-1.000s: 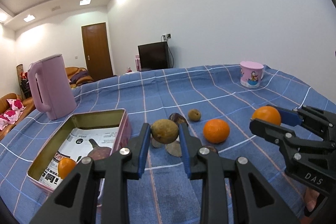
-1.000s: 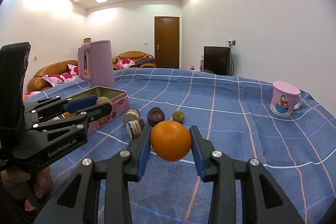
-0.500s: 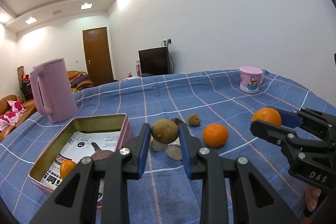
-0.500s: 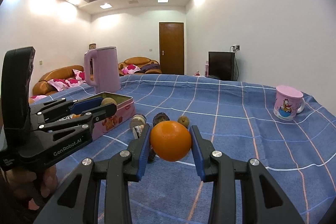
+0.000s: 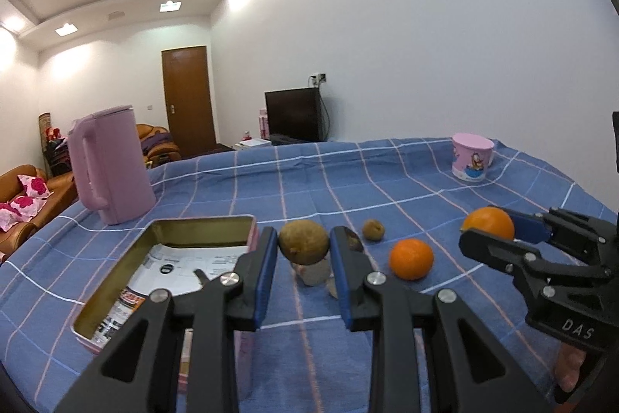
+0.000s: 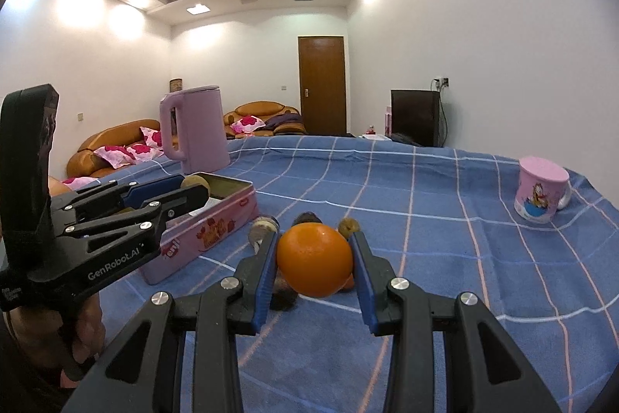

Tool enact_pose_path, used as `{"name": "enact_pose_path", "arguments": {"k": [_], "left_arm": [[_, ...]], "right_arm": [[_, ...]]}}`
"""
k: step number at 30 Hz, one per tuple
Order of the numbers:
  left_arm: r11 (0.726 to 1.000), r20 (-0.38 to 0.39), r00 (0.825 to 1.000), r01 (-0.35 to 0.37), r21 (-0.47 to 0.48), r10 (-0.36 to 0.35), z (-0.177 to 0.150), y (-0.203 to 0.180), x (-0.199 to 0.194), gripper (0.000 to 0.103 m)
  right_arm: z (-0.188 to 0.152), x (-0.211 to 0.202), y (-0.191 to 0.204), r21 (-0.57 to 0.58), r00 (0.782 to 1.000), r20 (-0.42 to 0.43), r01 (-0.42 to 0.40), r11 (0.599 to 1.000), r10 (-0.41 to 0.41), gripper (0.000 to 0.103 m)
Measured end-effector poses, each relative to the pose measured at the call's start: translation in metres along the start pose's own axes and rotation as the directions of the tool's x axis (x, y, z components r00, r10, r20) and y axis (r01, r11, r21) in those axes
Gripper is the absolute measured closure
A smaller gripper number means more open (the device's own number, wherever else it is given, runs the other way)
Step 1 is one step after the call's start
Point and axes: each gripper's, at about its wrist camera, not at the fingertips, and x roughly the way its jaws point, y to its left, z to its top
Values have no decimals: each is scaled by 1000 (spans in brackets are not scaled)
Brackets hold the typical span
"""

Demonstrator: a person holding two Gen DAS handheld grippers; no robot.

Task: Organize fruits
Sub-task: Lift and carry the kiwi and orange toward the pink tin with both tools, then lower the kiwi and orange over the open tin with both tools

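My left gripper [image 5: 303, 252] is shut on a brownish-green fruit [image 5: 303, 245], held in the air just right of the open pink tin [image 5: 201, 220]. In the right wrist view the left gripper [image 6: 189, 189] and its brownish-green fruit [image 6: 198, 182] hang over the pink tin [image 6: 209, 231]. My right gripper [image 6: 314, 264] is shut on an orange [image 6: 314, 260] above the blue cloth; this right gripper [image 5: 491, 231] and orange [image 5: 489, 222] show at the right of the left wrist view. A second orange [image 5: 411, 259] and a small brown fruit [image 5: 373, 229] lie on the cloth.
A tall pink kettle [image 5: 110, 163] stands behind the tin. A pink cartoon mug [image 5: 472, 157] sits at the far right. Small brown fruits [image 6: 265, 225] lie between the tin and my right gripper. Printed paper lines the tin. A hand [image 6: 81, 331] holds the left gripper.
Both grippers keep their fruits. The table sits slightly lower in both views; nothing on it has moved.
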Motion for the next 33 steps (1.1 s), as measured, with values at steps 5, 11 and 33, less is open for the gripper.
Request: {"name": "enact_pose_path", "arguments": {"k": [5,11,33], "left_arm": [[999,3,999,-36,-14,36,7,14,-5,73],[996,-12,996,-88,-26,88,11,32,-3,73],[974,-138,970,-213,-73,202,5,108,30,74]], "right_arm": [[12,8,11,-13,999,5,-32,999,32,64],[23,22,23,-29,998,-1,-71,997,71,64],[60,102,81,-77,973,-96,-217,973,209,64]]}}
